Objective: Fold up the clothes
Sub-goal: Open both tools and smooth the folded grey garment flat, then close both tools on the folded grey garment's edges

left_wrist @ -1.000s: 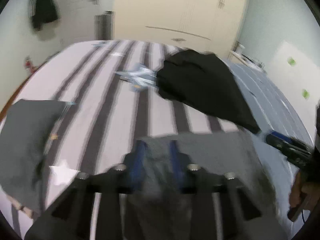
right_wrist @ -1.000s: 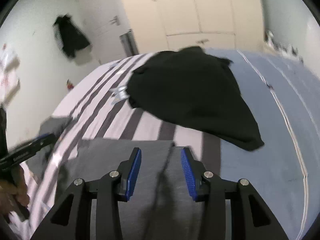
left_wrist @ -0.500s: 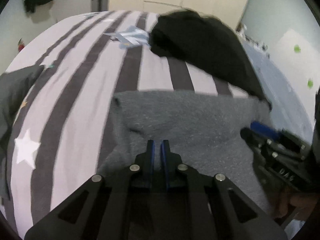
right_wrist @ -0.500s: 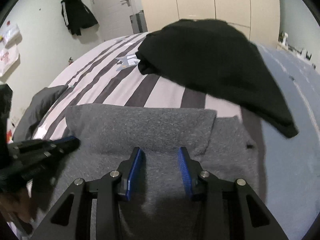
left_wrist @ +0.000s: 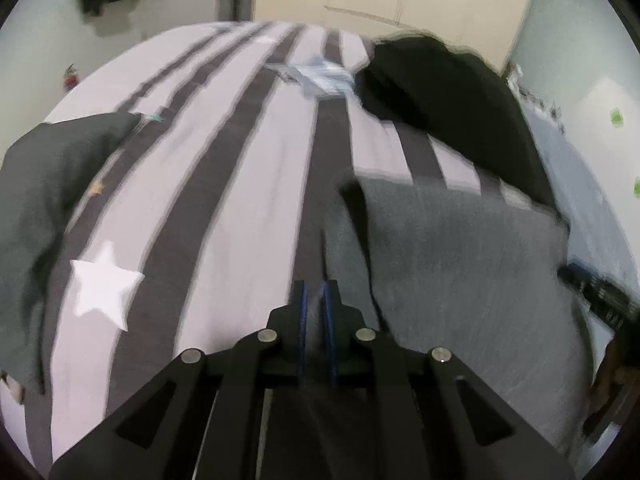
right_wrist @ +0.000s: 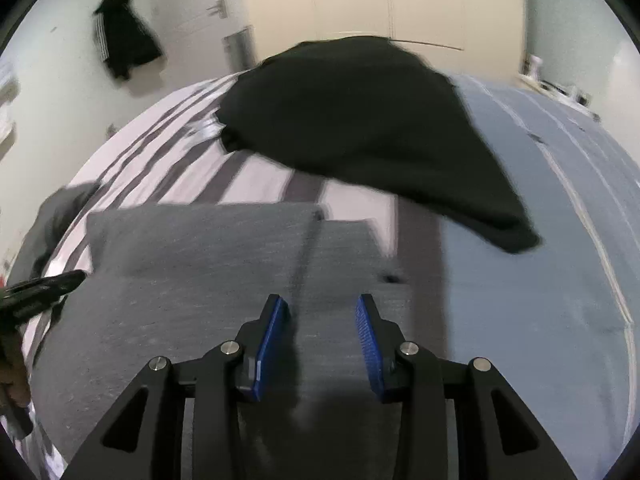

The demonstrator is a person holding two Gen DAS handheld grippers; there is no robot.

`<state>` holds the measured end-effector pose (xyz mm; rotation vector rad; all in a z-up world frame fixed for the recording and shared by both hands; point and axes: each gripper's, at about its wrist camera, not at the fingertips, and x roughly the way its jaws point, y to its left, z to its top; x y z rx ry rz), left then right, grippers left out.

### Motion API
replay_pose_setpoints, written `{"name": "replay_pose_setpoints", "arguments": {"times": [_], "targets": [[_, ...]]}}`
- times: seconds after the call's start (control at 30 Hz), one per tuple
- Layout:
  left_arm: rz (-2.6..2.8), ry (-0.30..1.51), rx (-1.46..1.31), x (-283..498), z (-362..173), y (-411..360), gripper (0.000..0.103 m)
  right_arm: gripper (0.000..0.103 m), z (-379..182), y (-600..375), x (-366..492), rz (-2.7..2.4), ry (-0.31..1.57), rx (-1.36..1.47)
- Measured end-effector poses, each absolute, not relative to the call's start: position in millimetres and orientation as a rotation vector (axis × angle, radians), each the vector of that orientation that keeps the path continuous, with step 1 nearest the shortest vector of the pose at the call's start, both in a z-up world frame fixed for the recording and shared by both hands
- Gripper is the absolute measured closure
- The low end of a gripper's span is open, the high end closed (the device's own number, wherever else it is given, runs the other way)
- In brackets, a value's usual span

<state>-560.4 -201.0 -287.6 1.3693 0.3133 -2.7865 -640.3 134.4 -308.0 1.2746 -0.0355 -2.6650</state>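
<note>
Lowered since earlier: left gripper point(left_wrist: 315, 300), clamped on grey sweater point(right_wrist: 208, 280) edge at its left side; right gripper point(right_wrist: 322, 320), jaws apart, empty, hovers over sweater, flat on striped bed point(left_wrist: 224, 216).

The striped bed point(left_wrist: 248, 184) lies bare left of the grey garment point(left_wrist: 460, 248), giving open passage there. Behind the garment a black garment point(right_wrist: 360, 132) heaps up and blocks the far side. A dark grey cloth point(left_wrist: 44, 184) covers the bed's left edge.
</note>
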Motion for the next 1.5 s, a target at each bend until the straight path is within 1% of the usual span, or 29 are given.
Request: {"name": "replay_pose_setpoints", "arguments": {"times": [0.13,0.17,0.27,0.3,0.4,0.43,0.53,0.7,0.8,0.87,1.0,1.03,1.13,1.2,1.27,1.33,1.4,1.43,1.5], "targets": [[-2.895,0.333,1.311,-577.1,-261.2,-188.2,0.095,0.070,-288.2,155.4,-648.6,-2.729,-0.153,1.251],[-2.920,0.329,1.315,-581.2,-258.7,-181.6,0.095,0.070,-284.9,152.9,-652.1,-2.722,-0.144,1.232],[-2.957,0.267,1.376,-600.6,-267.5,-157.1,0.095,0.070,-275.8,131.2,-664.7,-2.670,-0.123,1.179],[-2.938,0.234,1.425,-608.1,-278.5,-151.5,0.095,0.070,-275.5,122.8,-668.9,-2.647,-0.116,1.169],[-2.862,0.123,1.561,-627.3,-322.8,-144.6,0.095,0.070,-301.8,97.6,-684.7,-2.577,-0.035,1.235],[-2.872,0.094,1.547,-627.7,-327.7,-143.7,0.095,0.070,-315.2,91.3,-689.9,-2.558,-0.006,1.278],[-2.886,0.051,1.519,-629.8,-326.9,-141.8,0.095,0.068,-332.2,99.6,-703.5,-2.535,-0.104,1.304],[-2.825,0.150,1.441,-624.3,-303.5,-172.8,0.095,0.068,-320.5,120.0,-710.3,-2.589,-0.106,1.311],[-2.801,0.309,1.402,-615.1,-281.7,-202.6,0.095,0.068,-312.7,148.6,-707.7,-2.680,-0.135,1.347],[-2.859,0.300,1.374,-596.4,-266.7,-201.6,0.095,0.068,-301.9,163.4,-702.1,-2.699,-0.185,1.329],[-2.957,0.295,1.366,-552.1,-248.1,-177.0,0.095,0.068,-266.2,154.8,-651.9,-2.671,-0.083,1.163],[-2.979,0.297,1.369,-540.6,-244.7,-168.8,0.095,0.068,-262.9,148.5,-637.3,-2.656,-0.091,1.147],[-3.007,0.313,1.403,-507.8,-252.6,-143.8,0.095,0.068,-253.1,129.6,-593.5,-2.609,-0.113,1.097],[-2.994,0.287,1.442,-495.7,-269.6,-124.6,0.095,0.068,-255.1,110.2,-564.2,-2.557,-0.126,1.084],[-2.955,0.255,1.476,-493.3,-293.4,-119.6,0.094,0.068,-269.1,91.5,-551.7,-2.522,-0.096,1.099],[-2.929,0.245,1.491,-493.9,-314.7,-120.3,0.092,0.068,-300.5,79.6,-543.4,-2.490,-0.008,1.161],[-2.932,0.215,1.499,-496.4,-312.6,-119.6,0.092,0.068,-327.2,75.5,-534.7,-2.476,0.047,1.165],[-2.934,0.197,1.503,-497.6,-310.5,-118.8,0.092,0.068,-329.5,77.4,-531.6,-2.481,0.046,1.126],[-2.930,0.224,1.487,-495.6,-302.1,-127.9,0.092,0.068,-323.5,77.7,-535.1,-2.451,0.076,1.141]]}}
